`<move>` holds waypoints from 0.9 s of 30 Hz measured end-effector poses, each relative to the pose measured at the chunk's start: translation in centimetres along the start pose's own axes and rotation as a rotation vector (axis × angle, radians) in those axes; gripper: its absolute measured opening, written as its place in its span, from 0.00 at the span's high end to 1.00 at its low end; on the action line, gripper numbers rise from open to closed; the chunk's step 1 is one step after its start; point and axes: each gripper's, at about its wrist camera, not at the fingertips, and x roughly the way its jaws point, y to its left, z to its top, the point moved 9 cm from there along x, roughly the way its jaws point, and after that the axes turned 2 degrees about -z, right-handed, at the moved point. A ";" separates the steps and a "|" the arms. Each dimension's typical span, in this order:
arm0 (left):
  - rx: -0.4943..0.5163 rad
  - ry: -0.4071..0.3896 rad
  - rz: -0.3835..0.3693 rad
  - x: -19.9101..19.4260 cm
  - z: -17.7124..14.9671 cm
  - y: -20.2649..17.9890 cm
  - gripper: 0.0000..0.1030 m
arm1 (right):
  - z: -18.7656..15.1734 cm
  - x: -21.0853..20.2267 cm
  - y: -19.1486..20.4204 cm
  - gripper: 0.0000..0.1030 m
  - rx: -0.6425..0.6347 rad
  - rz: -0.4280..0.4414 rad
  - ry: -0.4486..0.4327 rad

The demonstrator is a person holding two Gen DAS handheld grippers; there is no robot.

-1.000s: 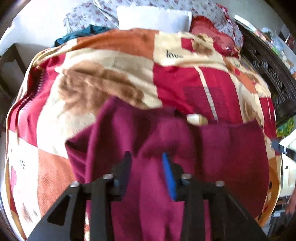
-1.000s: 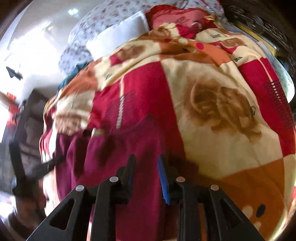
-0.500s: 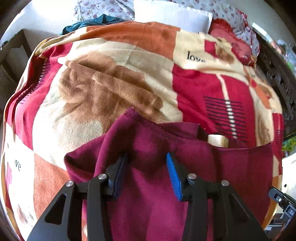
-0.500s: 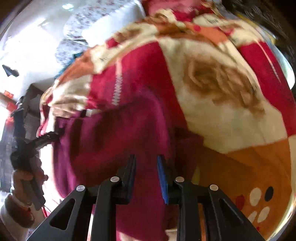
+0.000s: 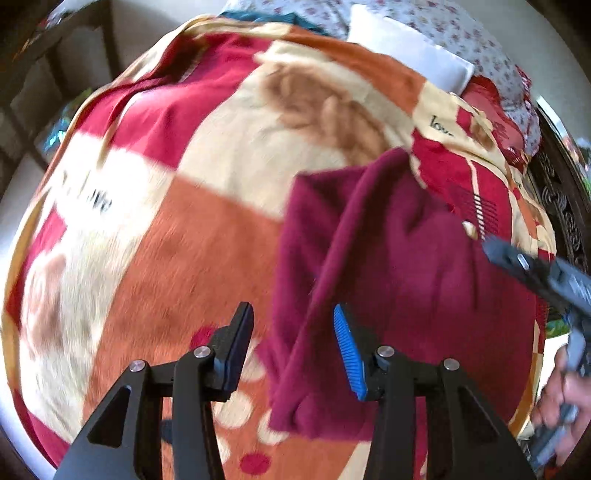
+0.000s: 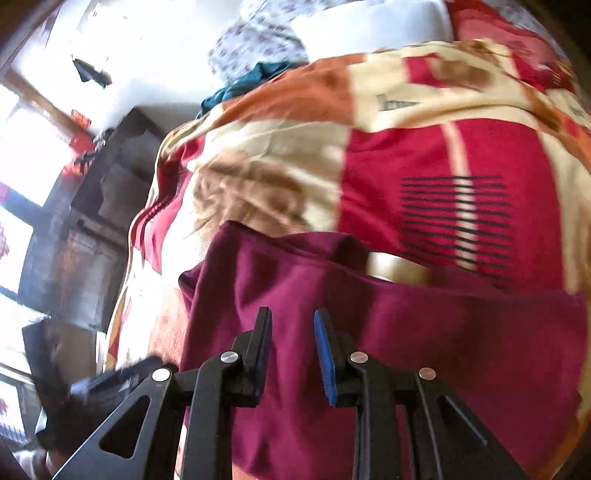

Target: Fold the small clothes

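Observation:
A small maroon garment (image 5: 388,277) lies on a patterned blanket (image 5: 166,240), its left part folded over in ridges. My left gripper (image 5: 293,343) is open, with the garment's left edge between its fingers but not pinched. In the right wrist view the garment (image 6: 443,350) fills the lower frame, a beige neck label (image 6: 397,267) at its far edge. My right gripper (image 6: 291,354) hovers over the garment with the jaws a little apart and nothing between them. The right gripper also shows in the left wrist view (image 5: 546,280).
The blanket (image 6: 461,155) covers a bed with a white pillow (image 5: 406,51), floral bedding (image 5: 472,33) and a teal cloth (image 6: 251,81) at its head. Dark furniture (image 6: 96,206) stands left of the bed; a carved dark headboard (image 5: 565,206) is at the right.
My left gripper has swung left to the garment's left edge and its jaws have opened wider. My right gripper has moved left over the garment. The garment's left part has bunched up.

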 end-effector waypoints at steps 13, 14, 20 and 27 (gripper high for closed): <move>-0.067 0.067 -0.084 2.0 -4.7 1.6 0.45 | 1.7 4.8 1.8 0.75 -0.059 -0.095 0.096; -0.067 0.064 -0.087 1.9 -4.8 1.7 0.44 | 1.6 4.5 2.4 0.74 -0.069 -0.091 0.100; -0.100 0.059 -0.110 1.9 -4.8 2.5 0.38 | 1.4 4.7 5.8 0.37 -0.049 -0.056 0.117; -0.104 0.054 -0.136 1.7 -5.1 3.3 0.33 | 0.9 7.0 8.3 0.33 -0.060 -0.098 0.163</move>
